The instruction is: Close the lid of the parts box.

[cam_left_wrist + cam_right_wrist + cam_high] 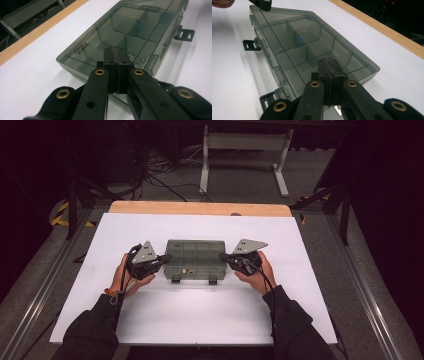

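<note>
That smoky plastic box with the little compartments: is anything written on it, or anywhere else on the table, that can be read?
Embossed marking on the lid of the compartment box, near its corner in the left gripper view: two short lines of raised letters, seen upside down, too small and blurred to read.
A similar small mark near the lid's far corner in the right gripper view: unreadable.
White table sheet: no text that I can make out.

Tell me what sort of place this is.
Probably a lab or recording workspace, not a home: a white board laid over a wooden table, metal frame rails at the sides, loose cables on the carpet behind.
</note>
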`<state>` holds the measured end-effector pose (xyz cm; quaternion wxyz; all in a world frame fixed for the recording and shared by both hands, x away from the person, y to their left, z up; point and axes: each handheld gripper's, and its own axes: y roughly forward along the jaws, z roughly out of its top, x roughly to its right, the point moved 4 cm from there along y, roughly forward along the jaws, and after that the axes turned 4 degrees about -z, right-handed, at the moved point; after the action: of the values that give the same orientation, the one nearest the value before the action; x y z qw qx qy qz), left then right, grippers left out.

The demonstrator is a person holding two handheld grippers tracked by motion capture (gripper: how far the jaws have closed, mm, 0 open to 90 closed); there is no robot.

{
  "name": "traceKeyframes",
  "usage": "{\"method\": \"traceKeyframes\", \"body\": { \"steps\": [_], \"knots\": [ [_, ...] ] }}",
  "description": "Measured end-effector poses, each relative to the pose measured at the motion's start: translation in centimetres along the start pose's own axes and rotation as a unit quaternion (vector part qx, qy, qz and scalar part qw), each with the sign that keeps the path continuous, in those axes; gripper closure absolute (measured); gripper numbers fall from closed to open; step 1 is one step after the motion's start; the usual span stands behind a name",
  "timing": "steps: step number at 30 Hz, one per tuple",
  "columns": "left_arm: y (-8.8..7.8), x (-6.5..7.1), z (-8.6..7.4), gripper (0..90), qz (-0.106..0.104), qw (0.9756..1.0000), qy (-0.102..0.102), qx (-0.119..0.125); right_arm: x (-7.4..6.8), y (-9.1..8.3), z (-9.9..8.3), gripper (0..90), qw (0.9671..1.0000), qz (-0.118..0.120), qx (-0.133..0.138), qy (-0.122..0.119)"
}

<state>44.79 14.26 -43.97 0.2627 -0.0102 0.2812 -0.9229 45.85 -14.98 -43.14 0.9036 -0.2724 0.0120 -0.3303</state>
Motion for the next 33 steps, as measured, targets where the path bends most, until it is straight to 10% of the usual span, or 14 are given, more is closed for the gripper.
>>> {"method": "traceKeyframes", "body": {
  "steps": [33],
  "knots": [
    [0.0, 1.2, -1.1, 88.5, -0.009, 0.9998, 0.011, -0.016, -1.6, -0.7, -1.8, 90.0, 0.9998, 0.017, -0.009, -0.007]
  ]
}}
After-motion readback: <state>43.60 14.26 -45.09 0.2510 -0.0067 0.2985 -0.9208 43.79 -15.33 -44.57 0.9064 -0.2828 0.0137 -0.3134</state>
